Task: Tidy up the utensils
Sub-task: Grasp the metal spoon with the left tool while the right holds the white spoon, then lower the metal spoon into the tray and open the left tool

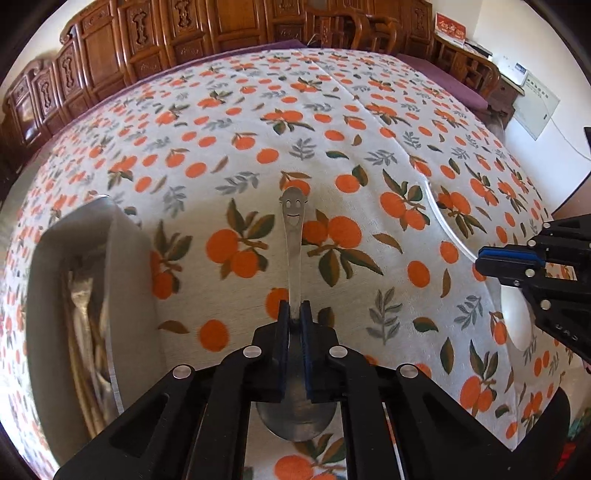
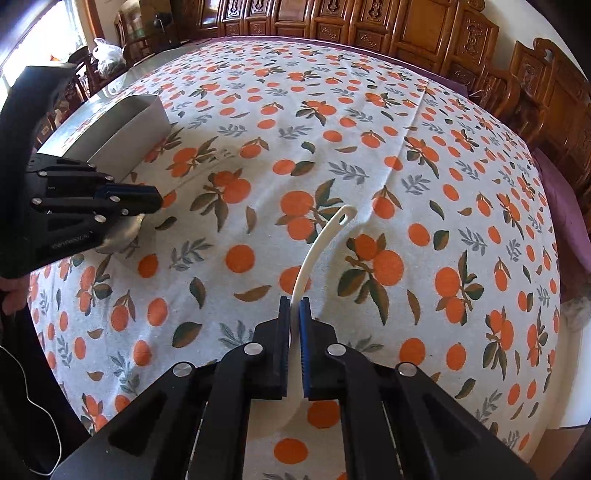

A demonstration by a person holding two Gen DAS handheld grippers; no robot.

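My left gripper (image 1: 294, 314) is shut on a steel spoon (image 1: 293, 236) with a smiley face on its handle end; the bowl sits under the jaws. My right gripper (image 2: 294, 310) is shut on a white plastic spoon (image 2: 321, 243), whose handle curves forward and to the right. The right gripper also shows in the left wrist view (image 1: 509, 264) at the right, with the white spoon (image 1: 443, 218) curving out from it. The left gripper shows in the right wrist view (image 2: 147, 201) at the left. A grey utensil box (image 1: 122, 280) stands left of the steel spoon, with several utensils inside.
The table carries a white cloth printed with oranges (image 1: 332, 122). The grey box shows at the far left in the right wrist view (image 2: 129, 122). Carved wooden cabinets (image 1: 166, 33) and chairs (image 2: 535, 85) stand behind the table.
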